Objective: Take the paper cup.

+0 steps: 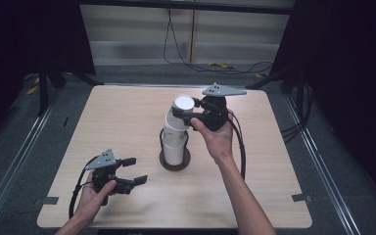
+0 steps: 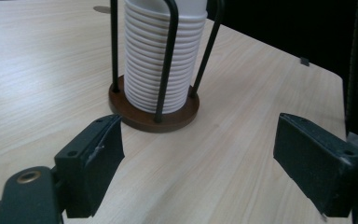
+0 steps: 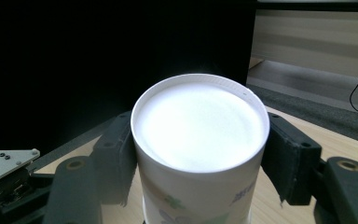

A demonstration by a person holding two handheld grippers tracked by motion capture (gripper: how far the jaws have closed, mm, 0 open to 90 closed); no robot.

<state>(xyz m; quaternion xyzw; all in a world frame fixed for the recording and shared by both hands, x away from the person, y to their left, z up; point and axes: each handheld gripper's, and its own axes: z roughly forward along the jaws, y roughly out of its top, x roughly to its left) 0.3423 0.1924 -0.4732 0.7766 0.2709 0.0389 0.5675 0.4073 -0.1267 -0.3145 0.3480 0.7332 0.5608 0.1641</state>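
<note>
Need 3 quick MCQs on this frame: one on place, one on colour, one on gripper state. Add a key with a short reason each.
1. Where does the cup holder stand?
A. near the middle of the table
B. at the far left corner
C. on the floor

2. What colour is the holder's round base?
A. white
B. brown
C. blue

3. How is the right gripper?
A. open and away from everything
B. lying on the table
C. shut on the top cup

Key:
1 A, the high view shows the holder about mid-table.
2 B, the left gripper view shows a brown disc under the cup stack and black wire posts.
3 C, the right gripper view shows both pads against the sides of the upside-down cup, which sits tilted over the stack. The left gripper is open and holds nothing.
</note>
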